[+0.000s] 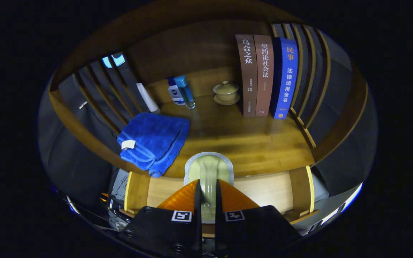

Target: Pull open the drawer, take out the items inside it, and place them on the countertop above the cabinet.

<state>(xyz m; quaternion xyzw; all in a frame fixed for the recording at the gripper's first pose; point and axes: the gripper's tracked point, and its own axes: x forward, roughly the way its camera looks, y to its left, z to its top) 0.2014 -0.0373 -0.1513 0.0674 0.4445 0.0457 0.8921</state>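
Claw state: the gripper [206, 195] is being held closed on a pale green scrubbing pad [209, 172], both fingers pressing its thin middle.

Held item: the pad is being carried upright and edge-on, its long axis running straight ahead from the fingertips, its grey-rimmed top projecting beyond them.

Drawer: the drawer [264, 191] is being left pulled open below the fingers, its pale floor looking bare.

Countertop: the countertop [249, 143] is lying just ahead, past the drawer's back.

Key relation: the pad is being held over the countertop's front edge; a short forward carry would be needed.

Already placed: a blue towel [152, 141] is overhanging the front-left edge.

Back edge: bottles [180, 91], lidded cup [226, 92], books [265, 75].
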